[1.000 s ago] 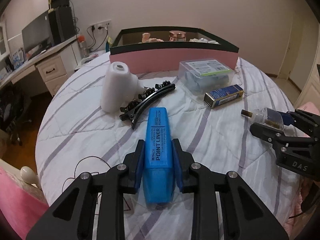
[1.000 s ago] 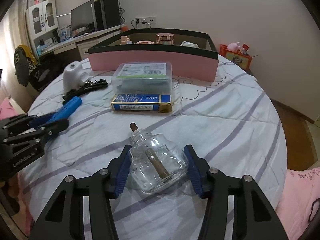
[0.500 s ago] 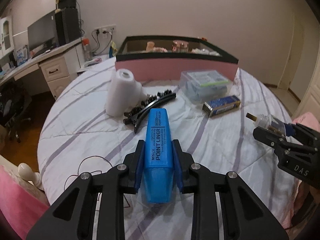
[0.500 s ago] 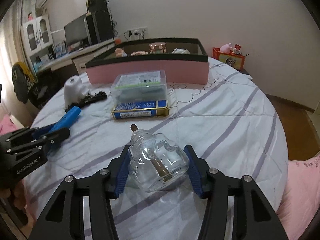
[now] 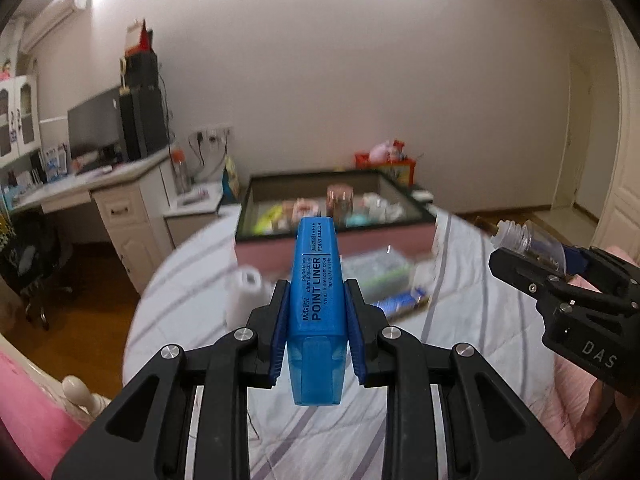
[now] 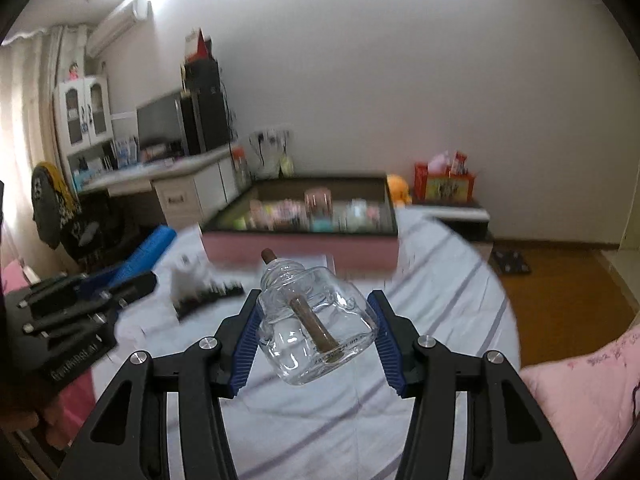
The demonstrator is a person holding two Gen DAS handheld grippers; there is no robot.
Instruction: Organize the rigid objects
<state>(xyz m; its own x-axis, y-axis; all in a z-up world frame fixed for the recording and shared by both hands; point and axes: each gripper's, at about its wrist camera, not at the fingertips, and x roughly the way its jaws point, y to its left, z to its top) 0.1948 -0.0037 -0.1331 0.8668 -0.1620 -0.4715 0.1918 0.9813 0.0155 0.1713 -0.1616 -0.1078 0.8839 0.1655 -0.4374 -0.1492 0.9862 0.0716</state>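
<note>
Above bed | left claw (image 5: pixel 316 316) grips highlighter (image 5: pixel 318 292), tip toward box | right claw (image 6: pixel 316 332) grips bottle (image 6: pixel 316 320), neck forward

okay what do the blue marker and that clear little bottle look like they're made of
Blue highlighter: looks like plastic, smooth, with a translucent cap end and printed lettering. Clear bottle: likely glass, possibly clear plastic; glossy with bright reflections, and a brown stick shows inside.

There are two claws, the left claw (image 5: pixel 316 316) and the right claw (image 6: pixel 316 332). One blue highlighter (image 5: pixel 317 304), one glass bottle (image 6: pixel 316 324), one pink box (image 6: pixel 300 246), one white roll (image 5: pixel 245 294), one clear plastic case (image 5: pixel 376 276).
</note>
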